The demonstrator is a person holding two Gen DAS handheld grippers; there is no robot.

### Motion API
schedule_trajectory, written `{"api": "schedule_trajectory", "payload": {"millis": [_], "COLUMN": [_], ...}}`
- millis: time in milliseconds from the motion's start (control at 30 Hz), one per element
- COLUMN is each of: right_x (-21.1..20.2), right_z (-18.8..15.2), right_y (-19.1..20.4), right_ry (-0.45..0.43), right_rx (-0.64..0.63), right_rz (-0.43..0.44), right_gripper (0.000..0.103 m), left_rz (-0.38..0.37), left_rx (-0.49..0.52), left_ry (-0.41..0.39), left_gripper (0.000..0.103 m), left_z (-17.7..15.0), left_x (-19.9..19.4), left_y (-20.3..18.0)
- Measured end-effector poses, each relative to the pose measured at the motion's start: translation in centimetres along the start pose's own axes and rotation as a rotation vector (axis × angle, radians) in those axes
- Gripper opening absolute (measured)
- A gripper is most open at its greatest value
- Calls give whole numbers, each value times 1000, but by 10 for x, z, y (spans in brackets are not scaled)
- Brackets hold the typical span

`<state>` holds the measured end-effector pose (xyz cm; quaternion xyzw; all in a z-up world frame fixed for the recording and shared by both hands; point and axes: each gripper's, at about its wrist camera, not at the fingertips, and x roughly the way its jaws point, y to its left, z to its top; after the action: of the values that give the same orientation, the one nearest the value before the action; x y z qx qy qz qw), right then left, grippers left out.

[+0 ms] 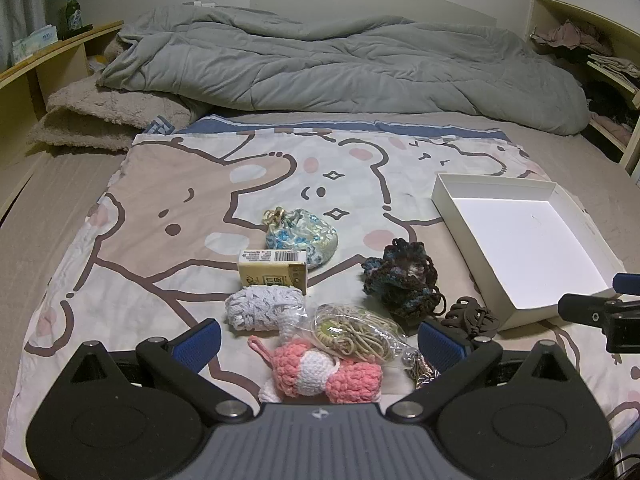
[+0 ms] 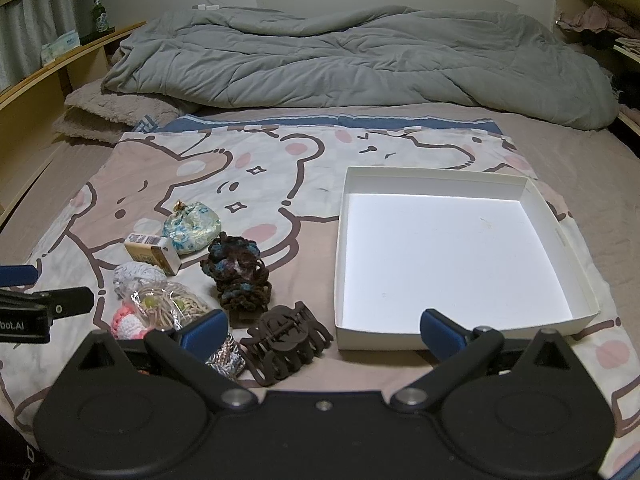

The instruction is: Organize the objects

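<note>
On the far left a wooden shelf [image 1: 60, 46] runs along the bed, carrying a green bottle [image 1: 72, 14] and a tissue box [image 1: 34, 42] whose print is too small to read. The left gripper [image 1: 320, 344] hangs over a cartoon-bear sheet [image 1: 180, 168] with its blue-padded fingers [image 1: 198, 340] spread wide and nothing between them but air above the pile. That pile sits at the near middle of the sheet: a small yellow carton [image 1: 272, 272] lying on its side, a pale yarn ball [image 1: 262, 306] in front of it, a flowered drawstring pouch [image 1: 302, 236] behind, then a pink and white crochet piece [image 1: 320, 372] partly covered by a clear bag of hair ties [image 1: 356, 332] (the gripper body cuts off its lower edge). Something metallic [image 1: 422, 368] peeks out beside the right finger, too hidden to name. Further right lie a dark crochet scrunchie [image 1: 404, 280] and a brown hair claw [image 2: 286, 342], the claw just beside the white box [image 2: 560, 240], which stands empty on the sheet with its near wall partly behind the right gripper [image 2: 324, 332]. That gripper's jaws are also fully apart, holding nothing. A rumpled grey duvet [image 2: 360, 60] fills the back of the bed, and clothes on the right-hand shelves [image 1: 576, 36] are cropped by the lens edge.
</note>
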<state>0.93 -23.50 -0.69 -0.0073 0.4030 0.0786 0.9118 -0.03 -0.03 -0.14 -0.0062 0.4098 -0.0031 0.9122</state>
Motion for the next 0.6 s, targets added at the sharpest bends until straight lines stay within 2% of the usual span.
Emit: {"api": "schedule_trajectory", "payload": {"millis": [600], "right_x": [2], "right_z": [-1], "right_y": [0], "right_ry": [4], "right_rx": [3], "right_rz": [-2], "right_gripper": [103], "left_rz": [-4], "left_rx": [-1], "left_ry": [1], "left_gripper": [103], "left_z": [-3], "left_x": [0], "left_y": [-1]}}
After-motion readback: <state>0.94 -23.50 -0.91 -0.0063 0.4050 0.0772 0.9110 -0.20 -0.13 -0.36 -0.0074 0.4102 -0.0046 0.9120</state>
